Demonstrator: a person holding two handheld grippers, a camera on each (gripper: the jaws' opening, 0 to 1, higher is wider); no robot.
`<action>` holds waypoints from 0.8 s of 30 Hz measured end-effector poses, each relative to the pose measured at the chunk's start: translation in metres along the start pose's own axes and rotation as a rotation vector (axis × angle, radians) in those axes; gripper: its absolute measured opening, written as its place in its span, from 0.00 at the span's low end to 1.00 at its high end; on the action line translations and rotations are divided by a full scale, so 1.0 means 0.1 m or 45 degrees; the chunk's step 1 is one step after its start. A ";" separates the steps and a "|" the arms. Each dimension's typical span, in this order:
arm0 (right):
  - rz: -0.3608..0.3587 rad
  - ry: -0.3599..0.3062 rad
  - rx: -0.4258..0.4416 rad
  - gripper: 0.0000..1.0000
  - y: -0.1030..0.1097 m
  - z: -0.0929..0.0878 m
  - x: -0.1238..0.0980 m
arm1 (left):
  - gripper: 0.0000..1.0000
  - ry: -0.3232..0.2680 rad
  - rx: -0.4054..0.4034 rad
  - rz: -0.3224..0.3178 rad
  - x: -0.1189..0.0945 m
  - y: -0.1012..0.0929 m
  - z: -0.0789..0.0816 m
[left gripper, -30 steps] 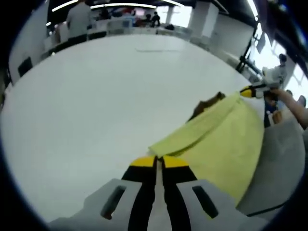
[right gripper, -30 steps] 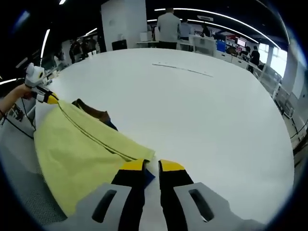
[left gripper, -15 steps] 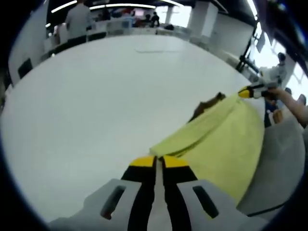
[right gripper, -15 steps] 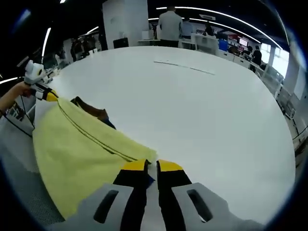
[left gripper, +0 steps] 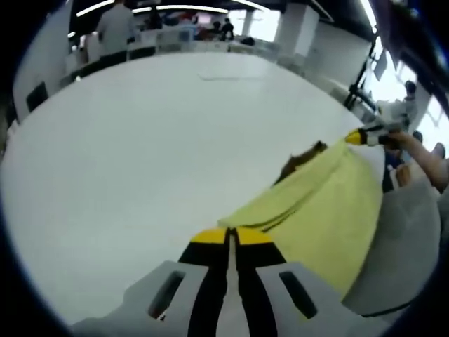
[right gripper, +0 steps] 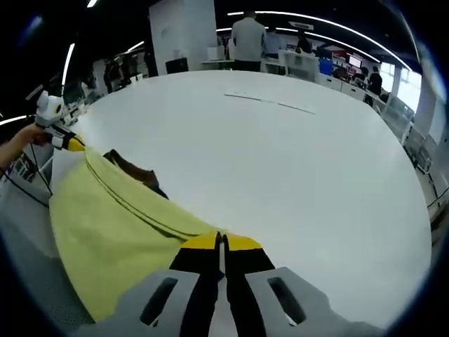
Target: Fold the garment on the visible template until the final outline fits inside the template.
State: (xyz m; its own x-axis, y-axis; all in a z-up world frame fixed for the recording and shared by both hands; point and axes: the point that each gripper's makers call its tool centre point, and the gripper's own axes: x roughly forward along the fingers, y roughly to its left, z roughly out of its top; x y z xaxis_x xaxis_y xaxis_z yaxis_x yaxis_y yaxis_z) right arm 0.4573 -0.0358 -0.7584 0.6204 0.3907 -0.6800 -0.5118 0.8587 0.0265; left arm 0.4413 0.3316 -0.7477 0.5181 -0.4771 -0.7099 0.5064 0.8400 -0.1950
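A yellow garment (left gripper: 330, 203) hangs stretched over the near edge of the white table (left gripper: 140, 140). A brown collar part (left gripper: 302, 153) peeks out behind its top fold. My left gripper (left gripper: 228, 236) is shut on one corner of the garment. The right gripper (left gripper: 361, 137), held by a hand, pinches the far corner. In the right gripper view the garment (right gripper: 105, 217) runs left from my right gripper (right gripper: 221, 242), whose yellow-tipped jaws are shut on its edge, to the left gripper (right gripper: 69, 143). The collar part (right gripper: 133, 163) lies on the table.
A thin marked line (right gripper: 270, 102) crosses the far part of the table (right gripper: 295, 175). A person (right gripper: 247, 38) stands at the far edge, with desks behind. Grey fabric (left gripper: 414, 232) lies below the garment on the near side.
The right gripper's jaws, apart a second ago, have closed on the garment's edge. The left gripper stays shut. The garment is pulled slightly tauter.
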 end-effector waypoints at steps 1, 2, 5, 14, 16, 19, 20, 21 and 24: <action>0.000 -0.003 0.000 0.02 0.00 0.01 0.00 | 0.00 -0.003 -0.001 0.001 0.00 0.00 0.01; -0.002 -0.005 0.001 0.02 -0.01 0.02 0.00 | 0.00 -0.020 0.005 0.015 -0.02 -0.01 0.04; -0.009 -0.007 -0.003 0.02 -0.06 0.04 0.06 | 0.00 -0.036 -0.012 0.011 -0.02 -0.01 0.09; -0.015 0.000 -0.032 0.01 -0.11 0.13 0.13 | 0.00 -0.071 -0.089 0.003 0.03 0.04 0.16; -0.015 0.008 -0.035 0.01 -0.12 0.13 0.15 | 0.00 -0.080 -0.100 0.010 0.04 0.04 0.18; -0.015 0.012 -0.036 0.01 -0.15 0.13 0.19 | 0.00 -0.088 -0.124 0.006 0.07 0.08 0.20; -0.014 0.016 -0.037 0.01 -0.16 0.13 0.20 | 0.00 -0.096 -0.137 -0.003 0.08 0.08 0.21; -0.013 0.017 -0.038 0.01 -0.15 0.13 0.20 | 0.00 -0.102 -0.148 -0.008 0.08 0.09 0.22; -0.011 0.027 -0.039 0.01 -0.14 0.12 0.23 | 0.00 -0.104 -0.174 -0.008 0.11 0.09 0.23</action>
State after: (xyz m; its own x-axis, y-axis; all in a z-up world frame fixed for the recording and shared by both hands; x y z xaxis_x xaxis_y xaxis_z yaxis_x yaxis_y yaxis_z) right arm 0.4855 -0.0350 -0.7656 0.6121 0.3759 -0.6957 -0.5245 0.8514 -0.0014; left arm 0.4670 0.3280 -0.7418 0.5723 -0.4975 -0.6519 0.4143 0.8614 -0.2938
